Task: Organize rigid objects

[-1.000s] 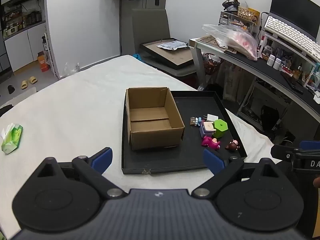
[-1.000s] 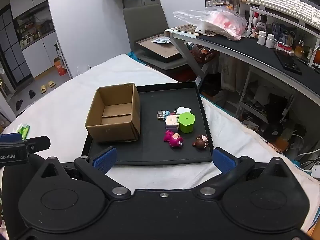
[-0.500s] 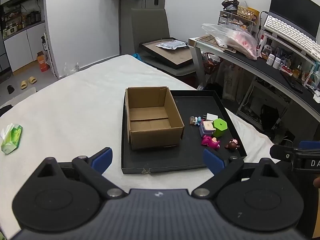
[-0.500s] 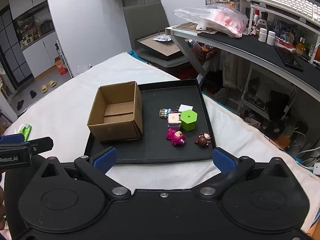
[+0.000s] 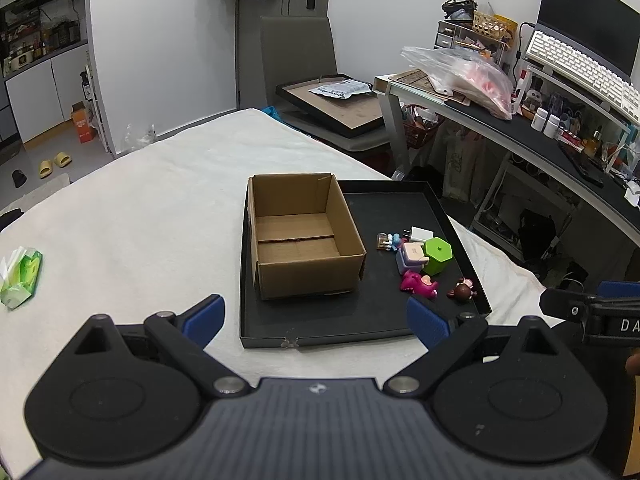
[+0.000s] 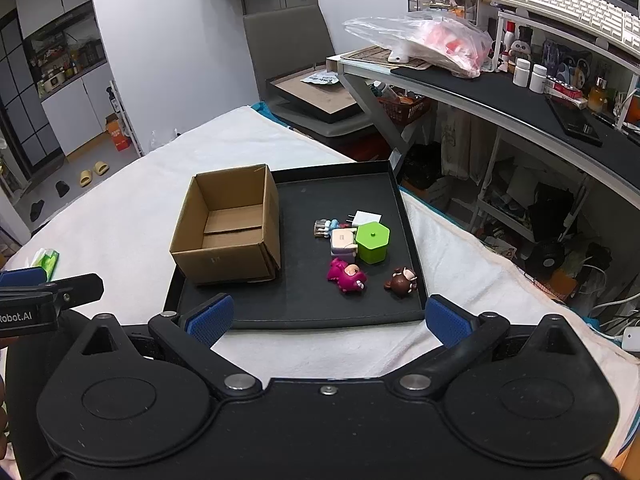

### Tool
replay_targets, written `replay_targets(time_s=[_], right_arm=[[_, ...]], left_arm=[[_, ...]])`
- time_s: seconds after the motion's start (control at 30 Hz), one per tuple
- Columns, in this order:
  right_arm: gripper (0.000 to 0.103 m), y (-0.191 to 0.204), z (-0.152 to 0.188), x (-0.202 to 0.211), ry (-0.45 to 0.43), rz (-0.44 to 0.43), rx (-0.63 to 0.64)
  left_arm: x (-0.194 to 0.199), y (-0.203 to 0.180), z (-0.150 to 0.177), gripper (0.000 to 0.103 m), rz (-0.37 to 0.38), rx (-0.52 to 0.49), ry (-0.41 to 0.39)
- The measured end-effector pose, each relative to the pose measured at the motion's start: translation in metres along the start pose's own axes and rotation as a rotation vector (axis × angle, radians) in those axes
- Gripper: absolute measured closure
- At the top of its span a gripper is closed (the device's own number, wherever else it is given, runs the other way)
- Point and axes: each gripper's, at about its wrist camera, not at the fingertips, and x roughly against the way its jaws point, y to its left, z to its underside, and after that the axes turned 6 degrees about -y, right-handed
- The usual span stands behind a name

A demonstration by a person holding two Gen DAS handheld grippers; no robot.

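An open, empty cardboard box [image 5: 302,240] [image 6: 230,226] stands on the left of a black tray [image 5: 360,320] [image 6: 304,304]. To its right lie small toys: a green hexagonal box [image 5: 437,255] [image 6: 373,242], a lilac case [image 5: 412,257] [image 6: 343,242], a pink figure [image 5: 418,284] [image 6: 346,275], a brown figure [image 5: 462,290] [image 6: 402,281], a white charger [image 5: 419,234] [image 6: 366,217] and a small blue figure [image 5: 389,241] [image 6: 326,227]. My left gripper [image 5: 316,318] and right gripper [image 6: 327,320] are open and empty, short of the tray's near edge.
The tray lies on a white cloth-covered surface [image 5: 140,216]. A green tissue pack [image 5: 20,276] [image 6: 47,261] lies at the left. A cluttered desk [image 5: 560,148] stands to the right, a chair with a framed board [image 5: 340,112] behind.
The right gripper has moved slightly closer to the tray. The left gripper has barely moved. Nothing was picked up.
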Motion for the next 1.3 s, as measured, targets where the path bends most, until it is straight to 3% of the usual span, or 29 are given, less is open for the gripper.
replay_targets(time_s=[1.3], right_arm=[[0.0,0.0007,-0.0032,0.0017,0.0,0.011,-0.009]], left_arm=[[0.0012,0.0013,-0.0047,0.006,-0.003,0.002,-0.008]])
